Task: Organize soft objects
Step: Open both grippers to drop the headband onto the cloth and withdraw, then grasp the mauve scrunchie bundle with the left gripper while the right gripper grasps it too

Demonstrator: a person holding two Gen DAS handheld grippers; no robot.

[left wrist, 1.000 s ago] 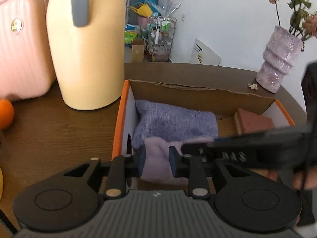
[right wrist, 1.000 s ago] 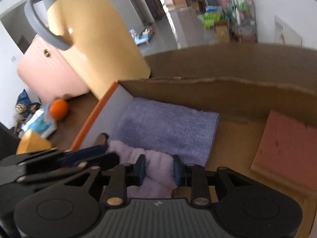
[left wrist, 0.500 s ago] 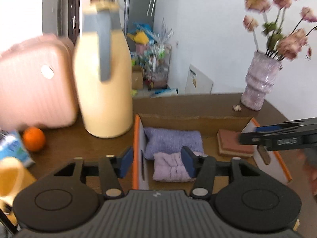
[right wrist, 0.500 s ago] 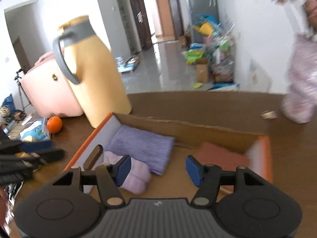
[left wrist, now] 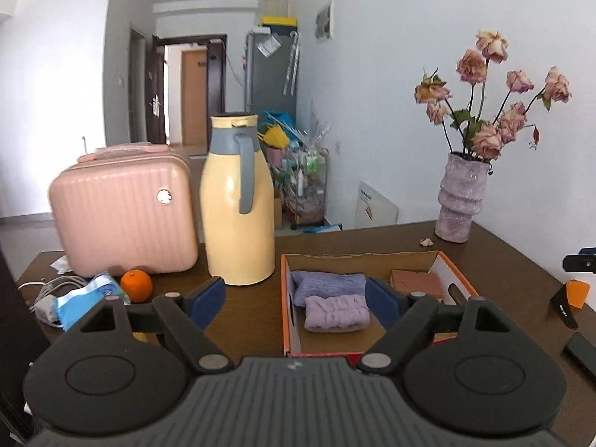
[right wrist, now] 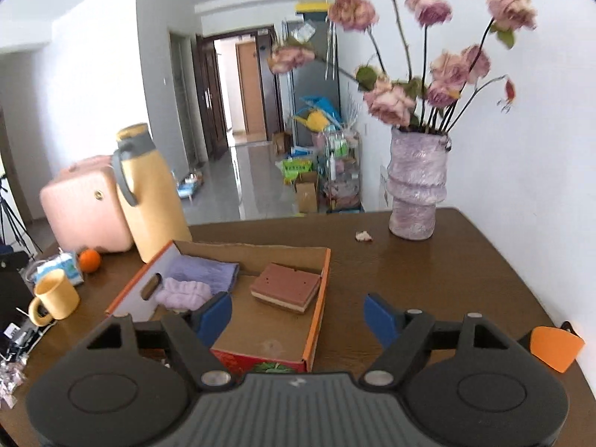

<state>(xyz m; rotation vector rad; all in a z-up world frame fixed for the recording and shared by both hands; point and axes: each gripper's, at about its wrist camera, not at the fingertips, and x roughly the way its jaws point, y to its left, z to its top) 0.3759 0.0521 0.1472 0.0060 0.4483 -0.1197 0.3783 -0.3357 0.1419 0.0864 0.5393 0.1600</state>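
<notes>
Inside the shallow cardboard box with orange edges (left wrist: 285, 298), all three soft things lie on its floor. Taking that box as the landmark: a folded lavender-blue towel (left wrist: 327, 285) sits at its far left corner, a smaller lilac ribbed cloth roll (left wrist: 337, 318) lies just in front of the towel and touching it, and a brown-and-cream layered sponge block (right wrist: 285, 292) rests toward the box's right side, apart from the two cloths.

The left gripper (left wrist: 294, 300) hangs above the near edge of the box with its blue-padded jaws opening and nothing between them; the lilac roll appears framed in the gap but lies farther off on the box floor, touched by neither pad. The right gripper (right wrist: 298, 316) is raised over the box's near right corner, its jaws likewise opening and empty, with the sponge block beyond its left pad.

Left of the box stand a tall cream-yellow thermos jug with a grey handle (left wrist: 238, 205) and a pink ribbed hard-shell case (left wrist: 123, 212), with a small orange fruit (left wrist: 136, 285) in front of the case. Beyond the box's far right corner stands a mauve textured vase of dried pink roses (left wrist: 460, 197), all on the dark brown wooden table (right wrist: 428, 279).
</notes>
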